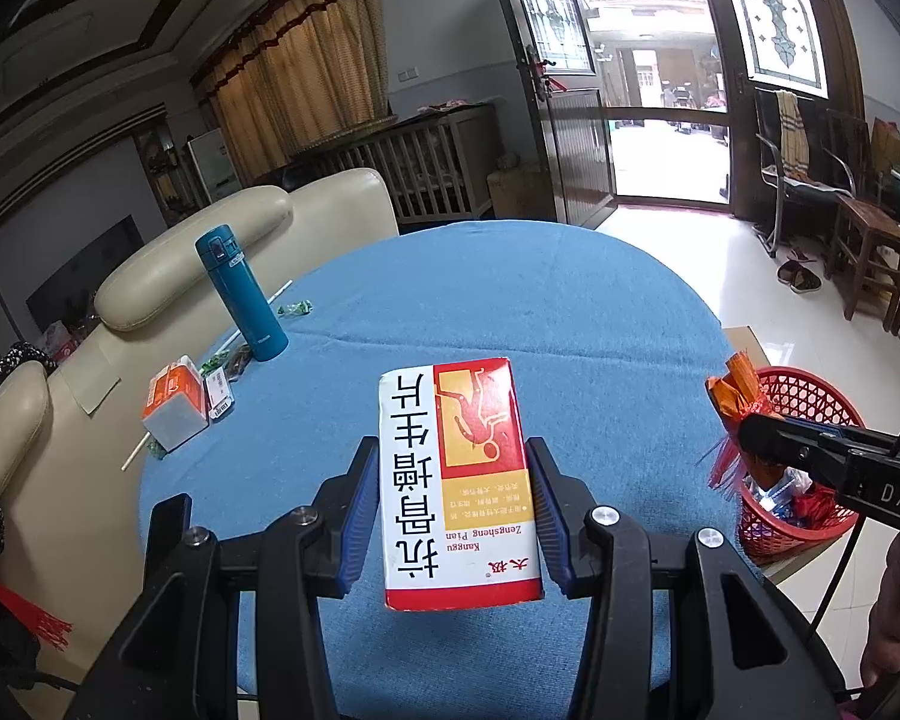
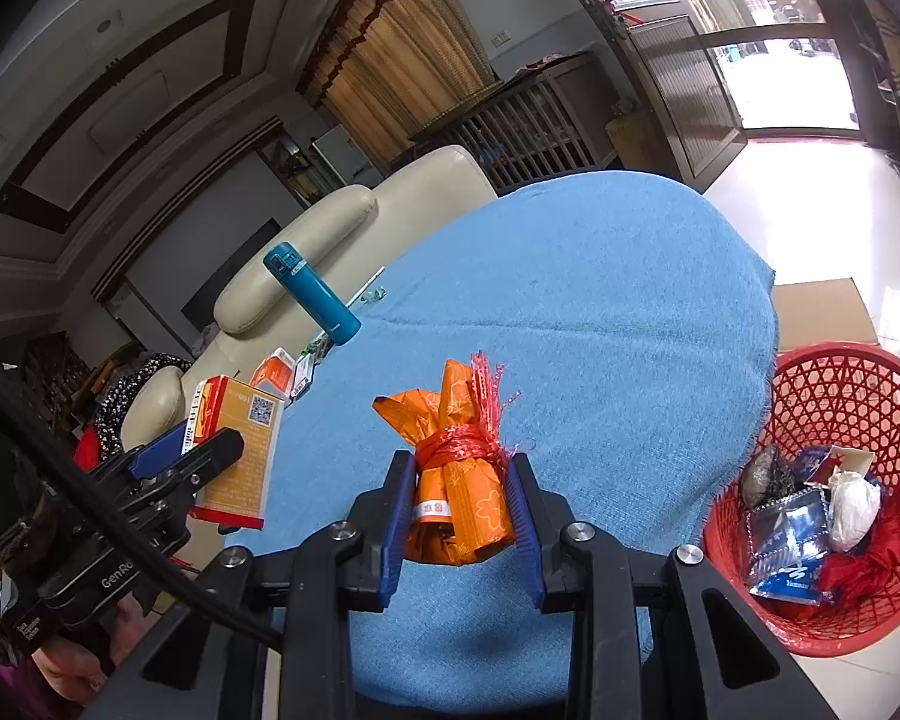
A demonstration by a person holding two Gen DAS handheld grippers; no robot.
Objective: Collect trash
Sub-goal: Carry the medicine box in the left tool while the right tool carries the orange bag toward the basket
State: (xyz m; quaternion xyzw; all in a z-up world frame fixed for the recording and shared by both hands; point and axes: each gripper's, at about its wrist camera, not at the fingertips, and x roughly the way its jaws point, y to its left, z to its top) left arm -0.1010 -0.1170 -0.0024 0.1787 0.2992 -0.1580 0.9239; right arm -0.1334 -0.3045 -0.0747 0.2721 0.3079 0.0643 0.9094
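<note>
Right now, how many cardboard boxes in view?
2. Red-and-white medicine box clamped in the left hand-held gripper; orange-and-white box on the blue tablecloth's left edge. More may be hidden in the basket.

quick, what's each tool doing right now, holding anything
Left tool: closed on the red and white medicine box.
Right tool: closed on the orange wrapped bundle.
</note>
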